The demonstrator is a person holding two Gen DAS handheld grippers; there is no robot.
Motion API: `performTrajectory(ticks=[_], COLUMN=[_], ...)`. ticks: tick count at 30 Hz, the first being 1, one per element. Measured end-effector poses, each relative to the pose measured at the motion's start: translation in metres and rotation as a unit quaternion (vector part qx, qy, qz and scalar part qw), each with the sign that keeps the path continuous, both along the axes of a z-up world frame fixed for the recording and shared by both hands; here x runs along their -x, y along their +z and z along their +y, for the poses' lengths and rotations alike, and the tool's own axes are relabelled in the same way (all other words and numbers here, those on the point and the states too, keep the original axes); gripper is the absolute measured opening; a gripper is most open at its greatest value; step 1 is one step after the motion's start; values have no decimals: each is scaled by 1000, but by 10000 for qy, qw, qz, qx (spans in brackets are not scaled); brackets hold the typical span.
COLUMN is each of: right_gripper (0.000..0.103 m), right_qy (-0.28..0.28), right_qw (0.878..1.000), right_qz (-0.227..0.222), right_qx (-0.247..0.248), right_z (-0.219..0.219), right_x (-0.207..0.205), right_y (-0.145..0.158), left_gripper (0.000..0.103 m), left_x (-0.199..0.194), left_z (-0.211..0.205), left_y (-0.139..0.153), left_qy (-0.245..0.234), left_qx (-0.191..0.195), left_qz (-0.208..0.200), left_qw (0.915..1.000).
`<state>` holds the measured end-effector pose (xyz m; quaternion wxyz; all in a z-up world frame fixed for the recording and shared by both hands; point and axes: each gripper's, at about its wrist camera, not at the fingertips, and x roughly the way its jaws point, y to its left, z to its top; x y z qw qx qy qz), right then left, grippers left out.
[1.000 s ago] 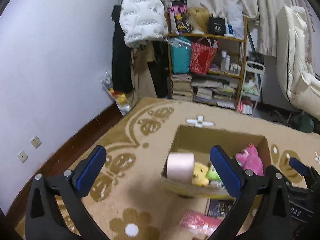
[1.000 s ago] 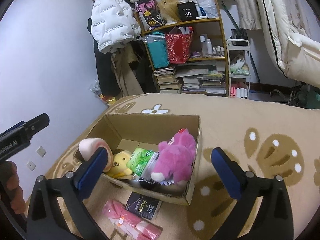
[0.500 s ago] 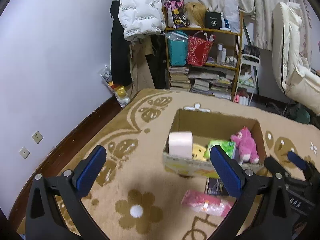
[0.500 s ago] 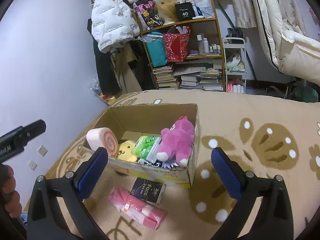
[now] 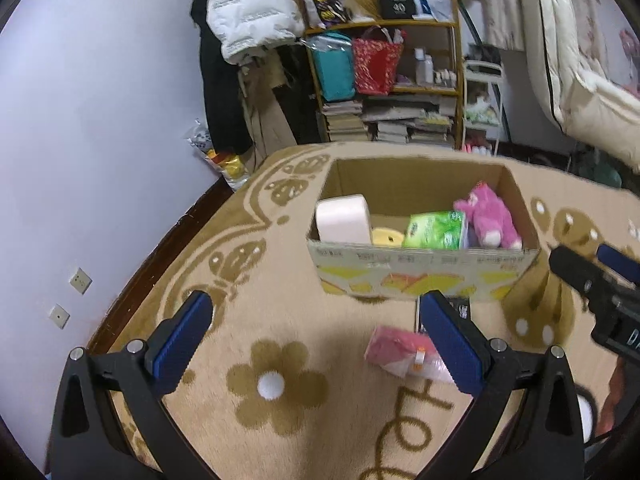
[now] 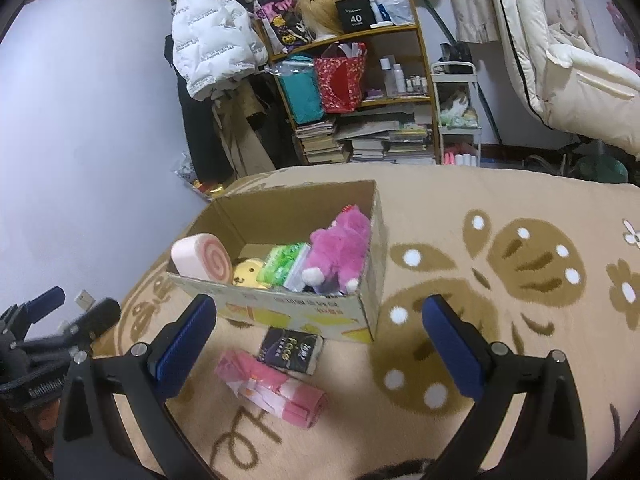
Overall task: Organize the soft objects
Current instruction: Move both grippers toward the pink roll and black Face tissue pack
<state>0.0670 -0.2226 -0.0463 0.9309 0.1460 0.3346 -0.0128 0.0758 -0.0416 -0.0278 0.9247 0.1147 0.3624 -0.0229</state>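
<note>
A cardboard box (image 5: 424, 276) (image 6: 304, 312) stands on the beige carpet. It holds a pink swirl-roll cushion (image 6: 202, 258), a yellow plush (image 6: 248, 274), a green tissue pack (image 6: 286, 262) and a pink plush toy (image 6: 340, 250). In front of the box lie a pink soft pack (image 6: 272, 388) (image 5: 404, 354) and a black pack (image 6: 291, 350). My left gripper (image 5: 316, 348) is open and empty, above the carpet short of the box. My right gripper (image 6: 318, 346) is open and empty, with both floor packs between its fingers in view.
A shelf (image 6: 360, 92) with bags, books and bottles stands at the far wall, with a white jacket (image 6: 212, 36) hanging beside it. A white trolley (image 6: 456, 116) stands right of the shelf. A wall with sockets (image 5: 80, 280) runs along the left.
Both grippers have pulled back from the box and risen, so the box looks farther away and the pink and black packs on the carpet show fully.
</note>
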Motion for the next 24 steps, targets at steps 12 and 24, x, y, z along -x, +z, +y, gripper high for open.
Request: performTrajectory(ticks=[12, 24], right_gripper=[103, 103], right_qy=[-10, -38], right_qw=[9992, 9971], right_qz=[399, 761], right_qx=[25, -87], right_z=[2, -2], right_x=[-2, -13], right_y=[-21, -47], left_gripper=[103, 103], left_x=[0, -11], left_z=[-9, -13], left_y=[-38, -61], left_qy=[-70, -106], left_qx=[-93, 61], left_qz=[399, 763], left_qw=[9991, 9970])
